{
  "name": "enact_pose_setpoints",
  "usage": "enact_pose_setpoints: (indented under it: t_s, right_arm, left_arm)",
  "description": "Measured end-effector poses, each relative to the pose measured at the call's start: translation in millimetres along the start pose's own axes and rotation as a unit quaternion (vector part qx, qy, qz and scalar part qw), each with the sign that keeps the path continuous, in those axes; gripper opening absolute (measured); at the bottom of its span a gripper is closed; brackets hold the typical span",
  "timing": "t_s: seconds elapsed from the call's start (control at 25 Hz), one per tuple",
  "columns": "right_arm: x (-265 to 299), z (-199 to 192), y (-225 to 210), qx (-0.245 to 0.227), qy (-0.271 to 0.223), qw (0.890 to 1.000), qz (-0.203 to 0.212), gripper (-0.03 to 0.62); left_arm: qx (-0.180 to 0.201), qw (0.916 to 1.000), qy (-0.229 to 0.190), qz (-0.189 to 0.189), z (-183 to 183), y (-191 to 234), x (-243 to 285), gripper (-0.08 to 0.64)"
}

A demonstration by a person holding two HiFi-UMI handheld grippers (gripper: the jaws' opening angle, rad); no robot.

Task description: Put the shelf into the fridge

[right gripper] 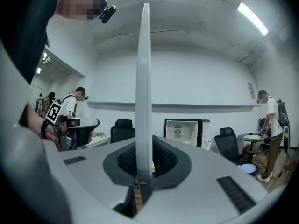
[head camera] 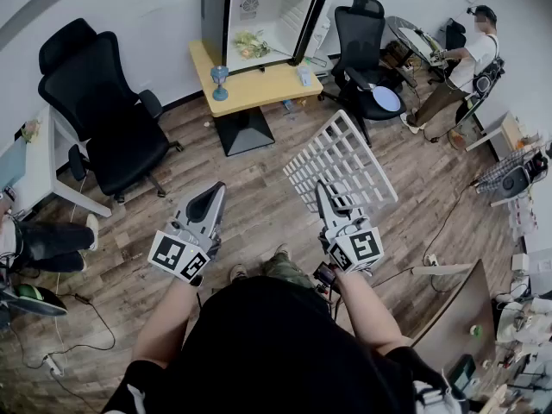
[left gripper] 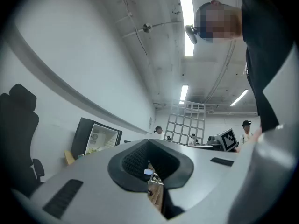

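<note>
Right claw (head camera: pixel 326 198) clamped on the near edge of the white wire shelf (head camera: pixel 343 158) — shelf held tilted above the wood floor (head camera: pixel 259 214), centre-right of the head view, well apart from the fridge (head camera: pixel 259 20). Fridge stands with its door open on the wood counter (head camera: pixel 259 86), top centre. Left claw (head camera: pixel 210 205), lower left of centre — jaws together, nothing between them.
</note>
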State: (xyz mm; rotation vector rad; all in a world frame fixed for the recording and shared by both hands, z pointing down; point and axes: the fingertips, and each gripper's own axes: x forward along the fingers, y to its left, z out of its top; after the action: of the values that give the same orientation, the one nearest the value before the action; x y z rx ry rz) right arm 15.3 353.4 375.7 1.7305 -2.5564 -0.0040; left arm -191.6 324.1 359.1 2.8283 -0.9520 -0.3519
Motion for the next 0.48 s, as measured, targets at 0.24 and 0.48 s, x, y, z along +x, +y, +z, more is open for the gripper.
enact_pose_setpoints:
  t_s: [0.24, 0.48]
  right_arm:
    - [-0.4, -3.1, -1.9, -0.003, 0.000, 1.000, -0.004, 0.037]
    - [-0.9, -4.3, -5.8, 0.002, -0.004, 1.000, -0.006, 0.037]
  left_arm:
    - [-0.002, 1.0000, 0.003, -0.003, -4.5, -1.9, 3.1, 0.020]
    - [-0.001, 1.0000, 0.006, -0.005, -7.8, -1.1, 6.6, 0.020]
